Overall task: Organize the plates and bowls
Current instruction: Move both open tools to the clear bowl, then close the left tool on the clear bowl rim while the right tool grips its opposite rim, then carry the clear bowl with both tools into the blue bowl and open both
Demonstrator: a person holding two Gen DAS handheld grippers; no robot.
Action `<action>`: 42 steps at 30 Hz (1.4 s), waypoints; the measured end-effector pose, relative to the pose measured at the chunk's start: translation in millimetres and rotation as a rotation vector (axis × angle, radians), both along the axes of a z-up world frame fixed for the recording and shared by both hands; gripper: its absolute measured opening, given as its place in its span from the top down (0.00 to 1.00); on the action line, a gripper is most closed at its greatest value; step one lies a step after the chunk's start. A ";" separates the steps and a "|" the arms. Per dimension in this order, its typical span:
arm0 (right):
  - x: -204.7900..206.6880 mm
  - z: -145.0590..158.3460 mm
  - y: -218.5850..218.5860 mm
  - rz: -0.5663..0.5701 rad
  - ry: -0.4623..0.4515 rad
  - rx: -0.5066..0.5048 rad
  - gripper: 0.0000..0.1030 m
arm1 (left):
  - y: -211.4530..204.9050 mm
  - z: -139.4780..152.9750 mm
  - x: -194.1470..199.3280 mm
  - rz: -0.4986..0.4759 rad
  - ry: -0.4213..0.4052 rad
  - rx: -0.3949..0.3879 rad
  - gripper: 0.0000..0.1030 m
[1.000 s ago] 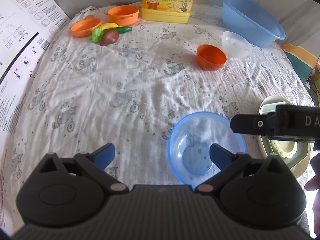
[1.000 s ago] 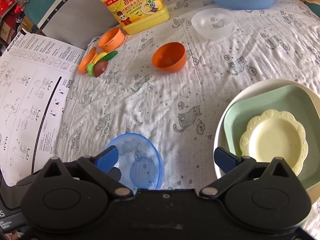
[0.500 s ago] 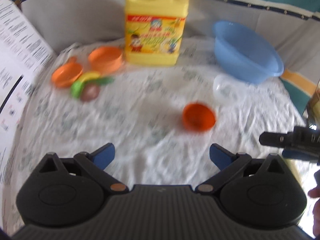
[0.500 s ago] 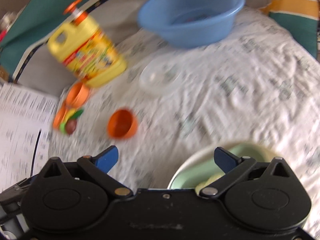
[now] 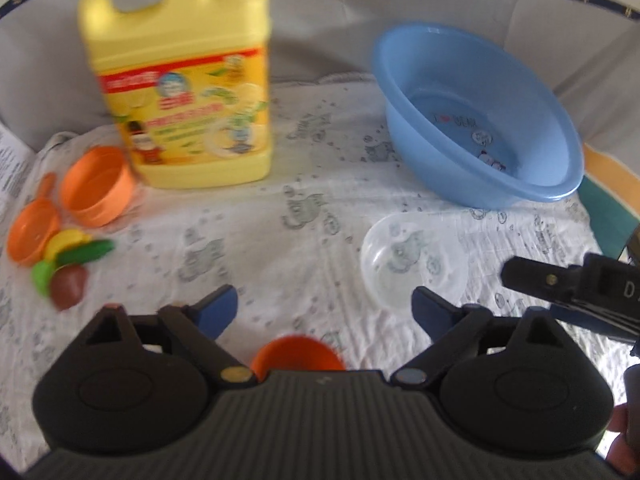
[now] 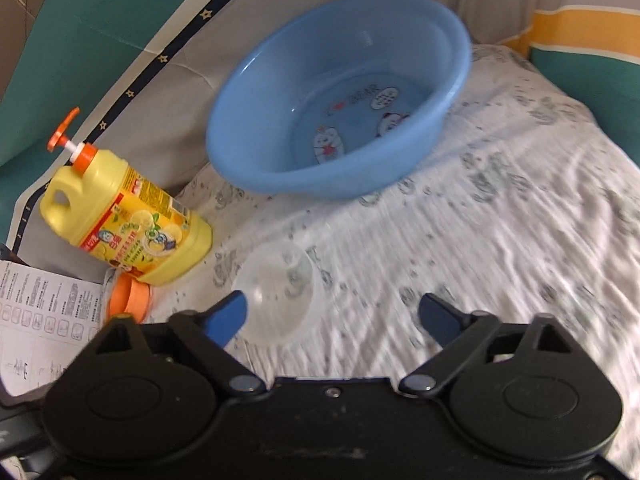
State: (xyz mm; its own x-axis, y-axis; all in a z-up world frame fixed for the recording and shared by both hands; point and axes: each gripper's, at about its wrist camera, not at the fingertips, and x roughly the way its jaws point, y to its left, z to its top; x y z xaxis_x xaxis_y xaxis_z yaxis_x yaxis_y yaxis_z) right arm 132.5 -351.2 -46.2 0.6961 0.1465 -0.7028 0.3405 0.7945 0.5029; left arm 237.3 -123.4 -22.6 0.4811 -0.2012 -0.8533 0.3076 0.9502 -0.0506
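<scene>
Both views have swung up past the small blue bowl and plate stack to the far bowls.
Blue basin [image 5: 480, 120] upper right; clear bowl [image 6: 276, 296] beside the right gripper's [image 6: 332, 316] left finger, orange bowl [image 5: 298, 354] low-centre under the left gripper [image 5: 324, 308]; both jaws wide, just narrowing, empty.

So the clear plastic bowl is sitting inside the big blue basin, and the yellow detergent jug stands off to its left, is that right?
Not quite. The clear plastic bowl sits on the printed cloth in front of the big blue basin, not inside it, as the right wrist view shows. The yellow detergent jug does stand off to the left.
</scene>
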 end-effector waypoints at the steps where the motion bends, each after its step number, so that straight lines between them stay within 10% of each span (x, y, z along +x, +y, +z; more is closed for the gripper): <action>1: 5.7 -2.0 -0.1 0.006 -0.001 0.006 0.18 | -6.0 -5.0 4.3 -0.005 0.007 0.013 0.17; 14: 58.8 -47.3 12.1 0.071 0.022 0.061 0.86 | -45.1 -54.6 26.3 -0.084 0.096 0.047 0.82; 42: -26.7 10.4 68.6 0.137 -0.024 -0.007 0.86 | 11.2 19.0 -60.6 -0.090 0.004 -0.001 0.84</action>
State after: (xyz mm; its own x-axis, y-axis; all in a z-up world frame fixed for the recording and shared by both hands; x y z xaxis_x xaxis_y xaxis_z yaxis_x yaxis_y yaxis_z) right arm 105.8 -282.7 -35.9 0.6862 0.2371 -0.6876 0.2163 0.8361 0.5041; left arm 176.8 -112.2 -3.6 0.4576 -0.2439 -0.8550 0.3911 0.9188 -0.0527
